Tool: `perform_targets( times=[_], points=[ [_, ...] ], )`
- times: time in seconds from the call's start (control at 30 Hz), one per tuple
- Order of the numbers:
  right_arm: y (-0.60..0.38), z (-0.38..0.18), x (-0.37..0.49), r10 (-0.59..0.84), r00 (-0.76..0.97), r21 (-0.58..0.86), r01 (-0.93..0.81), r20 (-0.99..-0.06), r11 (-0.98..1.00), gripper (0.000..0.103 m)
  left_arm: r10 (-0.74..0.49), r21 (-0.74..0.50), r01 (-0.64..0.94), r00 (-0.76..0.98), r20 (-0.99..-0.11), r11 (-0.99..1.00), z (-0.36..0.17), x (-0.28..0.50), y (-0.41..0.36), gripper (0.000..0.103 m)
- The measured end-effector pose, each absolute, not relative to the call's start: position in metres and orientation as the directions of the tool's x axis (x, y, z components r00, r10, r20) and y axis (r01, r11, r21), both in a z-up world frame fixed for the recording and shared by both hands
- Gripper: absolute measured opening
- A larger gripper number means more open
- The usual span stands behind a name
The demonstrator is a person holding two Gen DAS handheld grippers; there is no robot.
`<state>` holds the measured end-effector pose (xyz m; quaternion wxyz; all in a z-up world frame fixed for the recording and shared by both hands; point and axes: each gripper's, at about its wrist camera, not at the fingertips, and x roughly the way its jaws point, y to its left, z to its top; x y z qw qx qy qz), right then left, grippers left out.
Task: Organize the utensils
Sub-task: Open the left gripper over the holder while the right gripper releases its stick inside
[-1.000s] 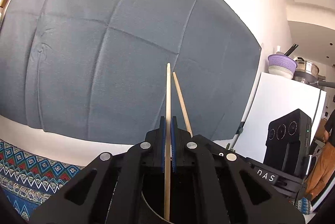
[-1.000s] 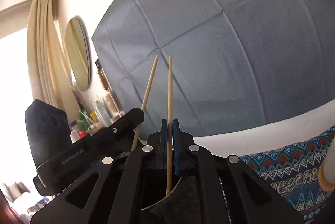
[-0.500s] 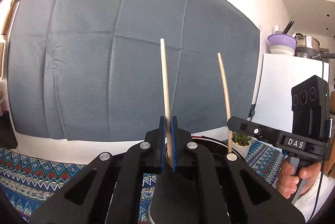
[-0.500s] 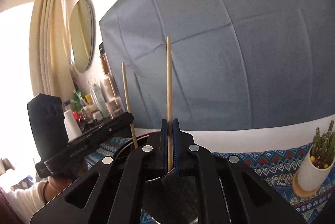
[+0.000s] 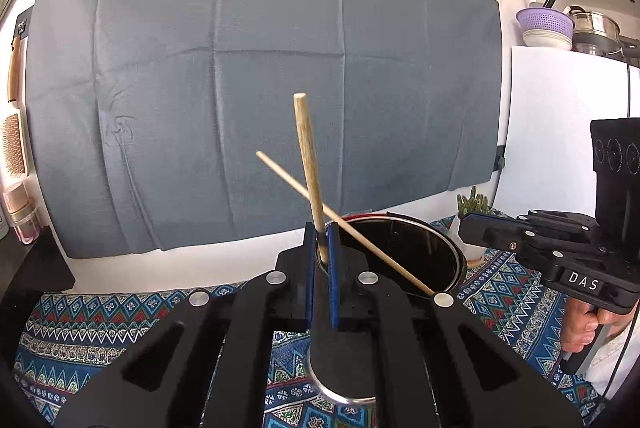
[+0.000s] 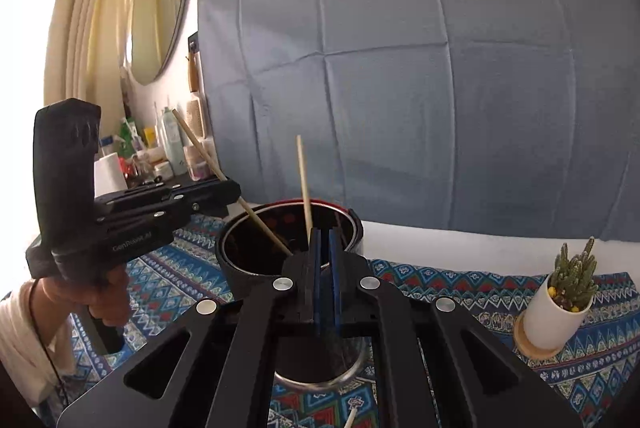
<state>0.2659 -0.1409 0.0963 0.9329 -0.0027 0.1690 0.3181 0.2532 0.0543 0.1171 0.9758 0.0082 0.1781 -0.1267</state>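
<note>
My left gripper (image 5: pixel 323 234) is shut on a thick wooden chopstick (image 5: pixel 307 164) that stands upright above a black round holder (image 5: pixel 424 244). It shows from the side in the right wrist view (image 6: pixel 234 194), with its chopstick (image 6: pixel 224 174) slanting down into the holder (image 6: pixel 248 248). A thinner chopstick (image 5: pixel 344 224) leans loose across the holder. My right gripper (image 6: pixel 325 234) has a small gap between its blue pads; the thin chopstick (image 6: pixel 304 184) stands just left of the pads, not clamped. The right gripper also shows in the left wrist view (image 5: pixel 466 228).
A metal cup (image 6: pixel 320 368) sits below the right gripper, also in the left wrist view (image 5: pixel 340 368). A potted cactus (image 6: pixel 560 300) stands right on the patterned cloth (image 6: pixel 440 284). A grey cloth (image 5: pixel 240 88) hangs behind. Bottles (image 6: pixel 168 144) crowd the left shelf.
Both grippers have tilted down over the black holder. The right gripper has let go of its chopstick, which now leans in the holder. The left chopstick stays clamped.
</note>
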Motion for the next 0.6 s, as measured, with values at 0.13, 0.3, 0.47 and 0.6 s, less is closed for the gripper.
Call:
perform_targets(
  times=[0.13, 0.3, 0.47, 0.6],
  points=[
    [-0.141, 0.097, 0.259, 0.606, 0.730, 0.105, -0.608, -0.315, 0.787, 0.005, -0.216, -0.005, 0.230, 0.908, -0.358, 0.973, 0.118, 0.249, 0.055, 0.014],
    [-0.145, 0.098, 0.250, 0.596, 0.738, 0.093, -0.602, -0.317, 0.793, 0.006, -0.195, 0.002, 0.209, 0.915, -0.354, 0.978, 0.122, 0.242, 0.058, 0.049],
    [-0.149, 0.097, 0.250, 0.576, 0.739, 0.097, -0.583, -0.348, 0.807, 0.017, -0.172, 0.030, 0.195, 0.919, -0.355, 0.980, 0.129, 0.231, 0.057, 0.076],
    [-0.154, 0.096, 0.242, 0.553, 0.750, 0.087, -0.563, -0.363, 0.822, 0.033, -0.157, 0.037, 0.182, 0.921, -0.357, 0.983, 0.134, 0.219, 0.059, 0.086]
  ],
)
